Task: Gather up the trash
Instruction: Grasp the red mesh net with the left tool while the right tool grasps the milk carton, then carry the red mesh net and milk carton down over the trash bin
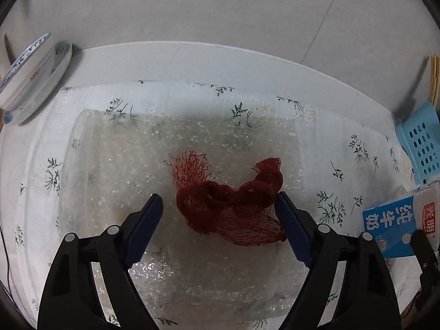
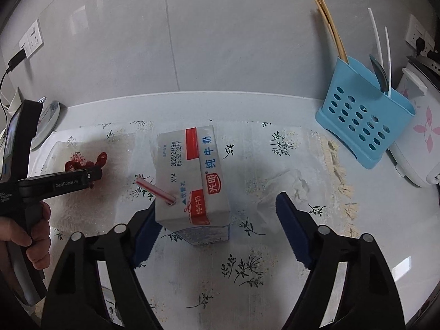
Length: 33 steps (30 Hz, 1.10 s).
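A dark red mesh net bag (image 1: 233, 206) lies bunched on a clear bubble-wrap sheet (image 1: 123, 165) over the flowered tablecloth. My left gripper (image 1: 219, 195) stands open astride it; the right finger is at the net's edge and the left finger is clear of it. A grey and blue milk carton (image 2: 189, 170) with a red-striped straw (image 2: 155, 188) stands between the fingers of my right gripper (image 2: 217, 203). That gripper is open, with a wide gap on the carton's right side. A crumpled clear wrapper (image 2: 286, 184) lies to the right of the carton.
Stacked blue-and-white bowls (image 1: 30, 82) sit at the table's back left. At the back right a blue perforated caddy (image 2: 363, 126) holds chopsticks and spoons beside a white rice cooker (image 2: 420, 143). A tiled wall runs behind the table. A hand (image 2: 35, 236) holds the left gripper.
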### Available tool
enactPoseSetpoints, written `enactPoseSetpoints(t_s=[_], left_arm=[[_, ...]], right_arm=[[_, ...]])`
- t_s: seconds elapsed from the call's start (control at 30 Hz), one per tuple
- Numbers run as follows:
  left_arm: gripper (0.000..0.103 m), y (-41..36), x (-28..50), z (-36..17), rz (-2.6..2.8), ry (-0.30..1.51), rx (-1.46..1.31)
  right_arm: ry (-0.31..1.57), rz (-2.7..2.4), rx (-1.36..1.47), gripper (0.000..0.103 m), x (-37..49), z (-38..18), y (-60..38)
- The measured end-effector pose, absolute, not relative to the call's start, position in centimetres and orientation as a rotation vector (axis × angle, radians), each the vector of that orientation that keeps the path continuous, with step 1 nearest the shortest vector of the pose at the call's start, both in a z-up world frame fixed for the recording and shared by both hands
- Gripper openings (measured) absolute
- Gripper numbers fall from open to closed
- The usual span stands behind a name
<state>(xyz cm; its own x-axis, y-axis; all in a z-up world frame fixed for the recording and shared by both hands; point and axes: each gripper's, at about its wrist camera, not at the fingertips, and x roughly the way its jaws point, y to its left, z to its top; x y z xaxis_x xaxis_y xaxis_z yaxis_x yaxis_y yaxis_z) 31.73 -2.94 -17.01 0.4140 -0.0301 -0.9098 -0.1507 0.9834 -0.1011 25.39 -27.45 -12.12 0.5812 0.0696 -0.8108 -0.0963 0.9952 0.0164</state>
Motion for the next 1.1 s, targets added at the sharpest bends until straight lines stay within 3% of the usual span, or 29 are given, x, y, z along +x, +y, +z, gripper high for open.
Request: enactPoseSetpoints(t_s=[0.13, 0.23, 0.33, 0.6, 1.1], left_arm=[[0.060, -3.1, 31.9, -16.7, 0.076, 1.133, -0.183], [0.046, -2.7, 31.6, -16.5, 0.073, 1.122, -0.225], [0.039, -2.6, 31.3, -16.3, 0.072, 1.112, -0.238], [0.033, -2.8, 29.9, -15.7, 0.053, 1.083, -0.233], [0.033, -2.6, 25.4, -12.4, 0.018, 1.023, -0.232]], right_arm=[[0.953, 0.100, -0.029, 0.064, 25.6, -12.5, -27.5], [0.959, 0.102, -0.009, 0.050, 25.5, -12.5, -27.6], [0.959, 0.106, -0.005, 0.044, 25.5, -12.6, -27.7], [0.940, 0.106, 0.001, 0.040, 24.9, -12.3, -27.9], [0.894, 0.112, 0.018, 0.039, 21.8, -10.6, -28.5]])
